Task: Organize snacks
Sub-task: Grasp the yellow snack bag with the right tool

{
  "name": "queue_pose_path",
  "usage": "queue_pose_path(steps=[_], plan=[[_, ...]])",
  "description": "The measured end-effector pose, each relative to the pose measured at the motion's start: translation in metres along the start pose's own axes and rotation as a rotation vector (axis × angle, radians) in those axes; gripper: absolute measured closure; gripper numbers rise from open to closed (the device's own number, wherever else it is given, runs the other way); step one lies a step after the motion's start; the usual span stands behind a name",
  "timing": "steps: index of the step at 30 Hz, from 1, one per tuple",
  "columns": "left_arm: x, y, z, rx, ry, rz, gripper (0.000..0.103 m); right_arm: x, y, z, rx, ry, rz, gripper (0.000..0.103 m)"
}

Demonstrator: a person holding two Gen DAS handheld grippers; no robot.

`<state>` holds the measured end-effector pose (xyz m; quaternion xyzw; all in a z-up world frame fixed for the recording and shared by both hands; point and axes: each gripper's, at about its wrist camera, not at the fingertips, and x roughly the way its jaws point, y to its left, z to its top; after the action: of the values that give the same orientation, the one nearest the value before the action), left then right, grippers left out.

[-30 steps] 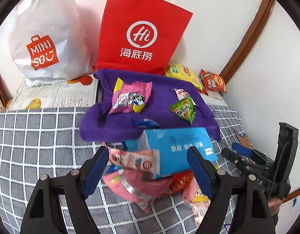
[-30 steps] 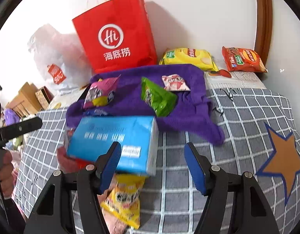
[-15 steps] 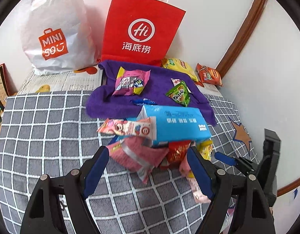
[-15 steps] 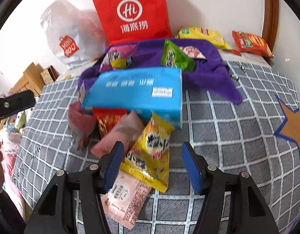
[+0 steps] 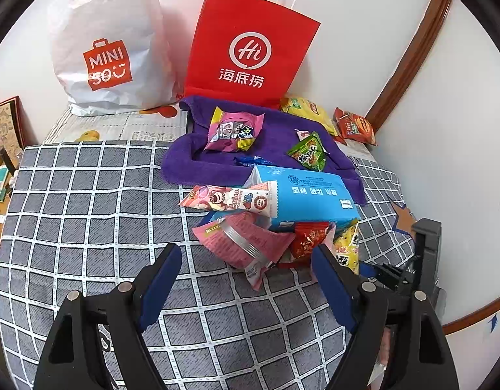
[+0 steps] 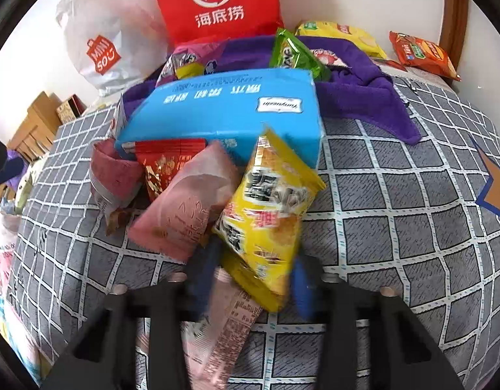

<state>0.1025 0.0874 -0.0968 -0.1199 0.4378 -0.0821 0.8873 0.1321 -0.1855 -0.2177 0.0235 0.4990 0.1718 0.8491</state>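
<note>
Right tool closing around the yellow snack packet's near end, long axis running straight ahead; left tool spread, empty, farther off.

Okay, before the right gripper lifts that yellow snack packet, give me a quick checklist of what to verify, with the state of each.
1. Yellow packet between the right gripper fingers: ok, jaws closing around its lower end.
2. Firm grip: cannot tell, the view is blurred.
3. Only one packet caught: not ok, a pink packet lies under the fingers.
4. Blue box clear of the packet: not ok, the packet leans against it.
5. Left gripper clear: ok, open and empty.
</note>
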Motion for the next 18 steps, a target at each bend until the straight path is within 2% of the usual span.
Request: queue_pose_path(steps=[9,14,18], plan=[[0.007,0.002,-0.003,-0.001,0.013,0.028,0.022,-0.029,-0.018,0.005,0.009,-0.078,-0.019,0.066],[0.016,0.005,-0.008,-0.004,0.028,0.042,0.022,-0.025,-0.037,0.004,0.017,-0.079,-0.075,0.066],[0.023,0.008,-0.013,-0.01,0.032,0.073,0.022,-0.017,-0.052,0.001,0.042,-0.077,-0.075,0.066]])
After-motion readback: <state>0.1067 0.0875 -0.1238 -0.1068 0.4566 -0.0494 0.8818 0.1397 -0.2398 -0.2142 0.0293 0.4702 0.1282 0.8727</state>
